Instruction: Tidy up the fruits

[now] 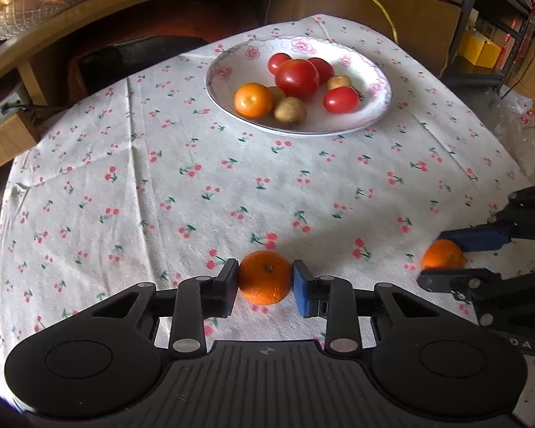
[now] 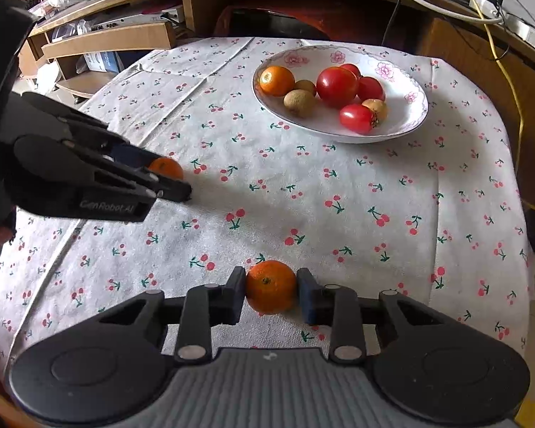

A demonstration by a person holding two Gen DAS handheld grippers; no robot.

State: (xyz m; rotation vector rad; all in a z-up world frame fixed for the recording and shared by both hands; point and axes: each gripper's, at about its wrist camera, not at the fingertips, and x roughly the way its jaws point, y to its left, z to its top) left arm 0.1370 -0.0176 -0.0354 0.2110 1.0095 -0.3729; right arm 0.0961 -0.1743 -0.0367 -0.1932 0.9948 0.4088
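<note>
I have the left gripper (image 1: 264,287) low over the cherry-print tablecloth (image 1: 160,178), on the near side of the plate (image 1: 378,114), its two pads pressed against the sides of a small mandarin (image 1: 265,277). The right gripper (image 2: 271,294) is posed the same way, level and near the cloth, clamped on a second mandarin (image 2: 271,287). Both fruits appear to sit on the cloth, well short of the plate.

From the right wrist view, my left tool reaches in from the plate's near-left side, a dark sleeve (image 2: 0,71) behind it.

The plate is shallow white china with pink flowers around the rim. It holds one orange mandarin (image 1: 253,100) at its left edge, a large glossy tomato (image 1: 297,77) in the middle, three smaller red tomatoes beside it, and three dull brown, rough-skinned round fruits.

The cloth is soft, creased white fabric. Beyond the plate, a wooden shelf carries a clear textured bowl (image 1: 28,10) of oranges.
</note>
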